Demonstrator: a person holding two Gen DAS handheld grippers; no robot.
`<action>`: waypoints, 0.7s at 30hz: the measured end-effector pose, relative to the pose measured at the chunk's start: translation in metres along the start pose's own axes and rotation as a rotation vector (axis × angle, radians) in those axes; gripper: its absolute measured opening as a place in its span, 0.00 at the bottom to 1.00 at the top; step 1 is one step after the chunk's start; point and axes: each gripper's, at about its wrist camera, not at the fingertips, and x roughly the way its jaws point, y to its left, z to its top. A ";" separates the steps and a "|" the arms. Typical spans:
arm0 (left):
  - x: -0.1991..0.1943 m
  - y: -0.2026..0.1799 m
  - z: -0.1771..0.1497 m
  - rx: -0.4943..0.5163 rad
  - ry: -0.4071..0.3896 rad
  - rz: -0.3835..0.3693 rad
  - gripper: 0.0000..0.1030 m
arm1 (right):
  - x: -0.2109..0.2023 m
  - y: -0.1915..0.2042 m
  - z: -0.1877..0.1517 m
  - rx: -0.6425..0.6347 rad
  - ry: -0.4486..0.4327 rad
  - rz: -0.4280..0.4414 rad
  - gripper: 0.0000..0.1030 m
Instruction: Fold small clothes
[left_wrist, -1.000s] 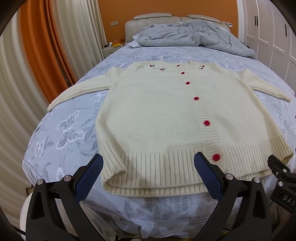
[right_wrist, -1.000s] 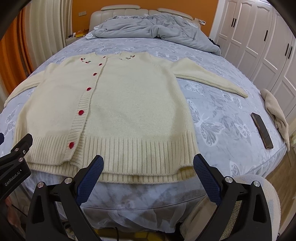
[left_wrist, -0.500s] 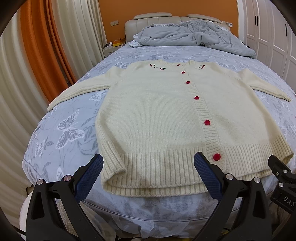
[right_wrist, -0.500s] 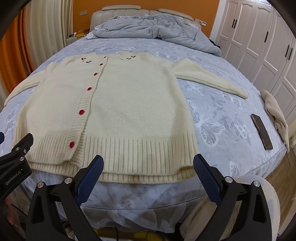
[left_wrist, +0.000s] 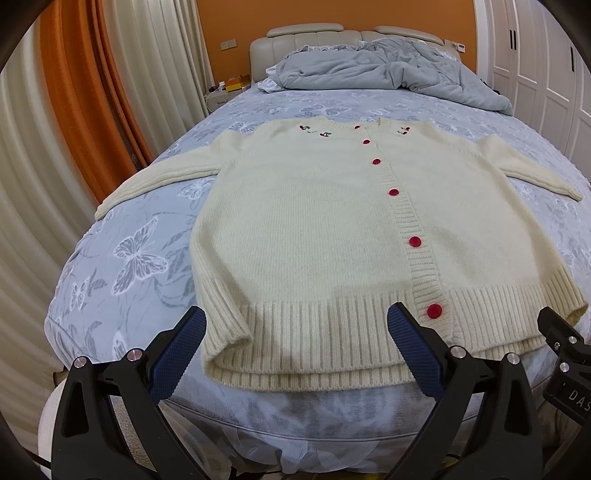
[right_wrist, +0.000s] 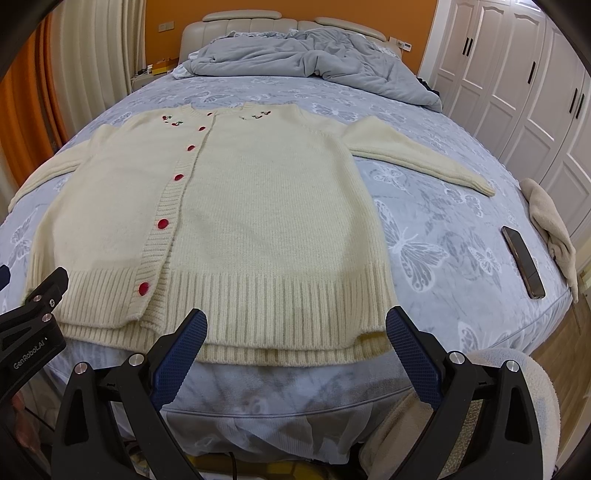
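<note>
Overhead-lit bed (left_wrist: 140, 258), orange wall (left_wrist: 332, 14), white wardrobes (right_wrist: 517, 92)

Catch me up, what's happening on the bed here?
A person holds a gripper in each hand at the foot of the bed. A cream cardigan with red buttons lies flat and buttoned, sleeves spread out to both sides. The left gripper and the right gripper are both open, holding nothing, near the ribbed hem. No fold has been made yet. A phone and a beige cloth lie at the bed's right edge.
</note>
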 end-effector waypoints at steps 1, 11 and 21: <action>0.000 0.000 0.000 0.002 0.000 0.000 0.94 | 0.000 0.001 0.000 0.000 0.001 -0.001 0.93; 0.000 0.000 -0.001 0.003 0.000 0.001 0.94 | 0.000 0.002 0.000 -0.001 0.004 0.002 0.93; -0.001 0.006 -0.001 -0.023 -0.002 -0.024 0.94 | 0.001 -0.007 0.006 0.001 0.013 0.062 0.93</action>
